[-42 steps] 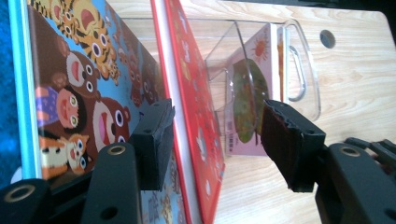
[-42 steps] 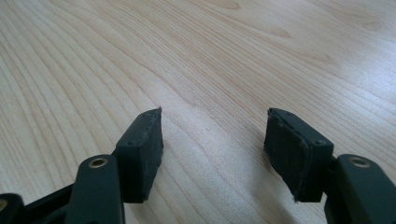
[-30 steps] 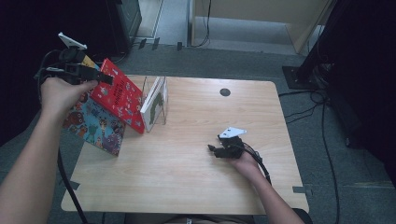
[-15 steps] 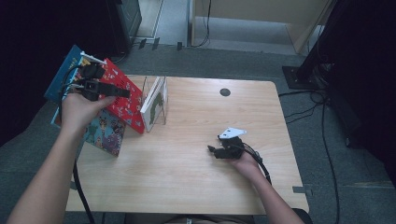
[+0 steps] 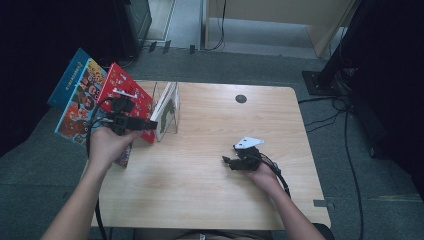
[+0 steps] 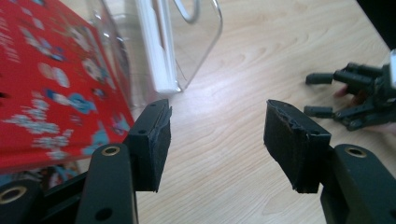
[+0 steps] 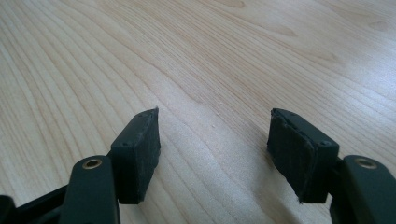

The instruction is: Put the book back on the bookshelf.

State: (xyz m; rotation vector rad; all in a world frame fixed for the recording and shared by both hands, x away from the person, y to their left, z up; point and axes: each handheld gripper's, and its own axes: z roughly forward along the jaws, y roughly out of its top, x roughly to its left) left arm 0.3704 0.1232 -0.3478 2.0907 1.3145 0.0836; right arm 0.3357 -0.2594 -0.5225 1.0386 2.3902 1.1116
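Observation:
A red picture book (image 5: 122, 89) leans against a clear acrylic stand (image 5: 172, 120) at the table's left edge, and a blue picture book (image 5: 79, 95) leans behind it. A thin white and green book (image 5: 167, 106) stands inside the stand. My left gripper (image 5: 146, 124) hovers low in front of the red book, open and empty. In the left gripper view the red book (image 6: 51, 79) lies just left of the left gripper (image 6: 217, 140), with the clear stand (image 6: 196, 42) ahead. My right gripper (image 5: 229, 161) rests on the wood at mid-right, and in its own view the right gripper (image 7: 215, 149) stands open over bare wood.
The wooden table (image 5: 215, 200) has a round cable hole (image 5: 241, 99) near its far edge. Cables (image 5: 345, 130) trail over the grey floor to the right, and dark furniture stands at the back left. The right gripper (image 6: 355, 98) shows across the tabletop in the left gripper view.
My left hand has come down and to the right, from above the table's left edge to just in front of the red book. The right hand has kept still.

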